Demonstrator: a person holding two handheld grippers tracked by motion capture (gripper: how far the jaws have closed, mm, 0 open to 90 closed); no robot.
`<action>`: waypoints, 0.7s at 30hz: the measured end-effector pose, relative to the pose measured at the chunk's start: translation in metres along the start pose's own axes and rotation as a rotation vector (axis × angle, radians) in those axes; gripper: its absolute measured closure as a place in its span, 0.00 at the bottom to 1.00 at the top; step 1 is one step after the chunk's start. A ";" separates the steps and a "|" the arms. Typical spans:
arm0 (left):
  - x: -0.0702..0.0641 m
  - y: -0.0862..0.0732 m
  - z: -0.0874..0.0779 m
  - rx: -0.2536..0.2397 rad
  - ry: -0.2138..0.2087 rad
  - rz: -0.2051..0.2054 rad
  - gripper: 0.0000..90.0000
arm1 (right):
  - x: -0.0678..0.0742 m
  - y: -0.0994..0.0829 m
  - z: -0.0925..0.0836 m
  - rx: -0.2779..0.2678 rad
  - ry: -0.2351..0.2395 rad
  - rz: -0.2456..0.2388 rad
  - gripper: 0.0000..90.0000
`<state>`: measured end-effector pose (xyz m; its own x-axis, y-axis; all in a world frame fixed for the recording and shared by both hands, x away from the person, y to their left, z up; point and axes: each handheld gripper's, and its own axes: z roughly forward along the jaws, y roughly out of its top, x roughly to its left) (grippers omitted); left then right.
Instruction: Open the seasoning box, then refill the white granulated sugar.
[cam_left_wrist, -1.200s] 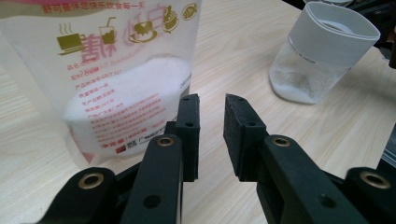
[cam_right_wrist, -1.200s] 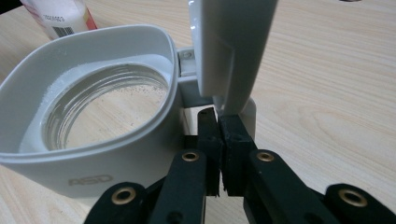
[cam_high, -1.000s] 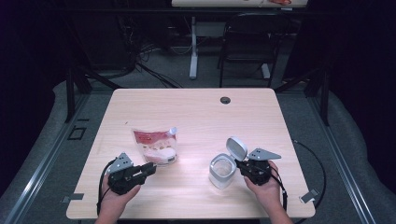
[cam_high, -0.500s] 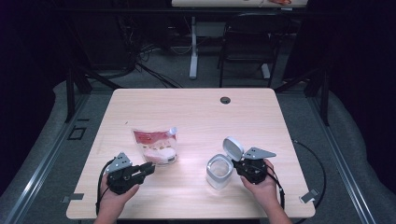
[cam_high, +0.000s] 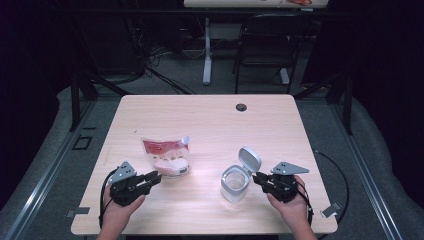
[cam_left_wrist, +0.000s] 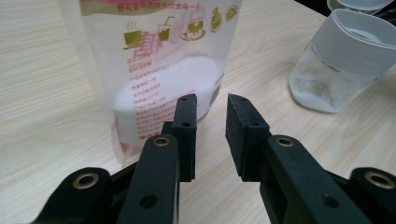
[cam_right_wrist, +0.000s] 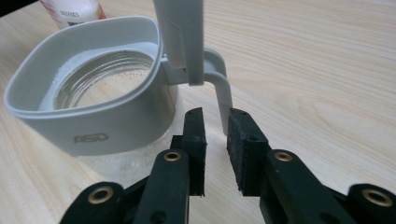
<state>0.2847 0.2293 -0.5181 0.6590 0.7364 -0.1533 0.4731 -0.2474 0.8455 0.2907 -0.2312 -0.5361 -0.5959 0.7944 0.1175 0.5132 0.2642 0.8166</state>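
High view: one clear glass jar with grey square collar (cam_high: 234, 183) stands upright near the wooden surface (cam_high: 210, 125)'s front edge, flip lid (cam_high: 249, 159) raised. One white-powder pouch (cam_high: 166, 156) lies pointing away. Right claw (cam_high: 258, 178), just opening, and left claw (cam_high: 154, 177) both gape, gripping nothing.

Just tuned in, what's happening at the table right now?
A person works two hand-held grippers at a wooden table. The right gripper has just been opening; its jaws now stand apart beside the handle of a clear jar, pressing on nothing. The jar's flip lid stands open and a little white powder lies in its base. The left gripper is open, aimed at the foot of a standing pouch of white powder, not yet gripping it.
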 end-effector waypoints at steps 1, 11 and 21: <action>0.001 0.000 0.000 -0.004 0.002 -0.006 0.82 | 0.000 -0.001 -0.003 -0.007 -0.004 0.008 0.82; 0.009 0.000 -0.004 -0.006 0.037 -0.017 0.77 | 0.000 -0.003 -0.020 -0.038 -0.024 0.031 0.64; 0.016 0.000 -0.008 -0.015 0.070 -0.059 0.68 | 0.003 -0.001 -0.020 -0.034 -0.031 0.024 0.61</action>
<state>0.2905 0.2467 -0.5167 0.5871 0.7920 -0.1674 0.5007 -0.1927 0.8439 0.2760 -0.2403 -0.5252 -0.5641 0.8168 0.1205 0.5057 0.2265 0.8325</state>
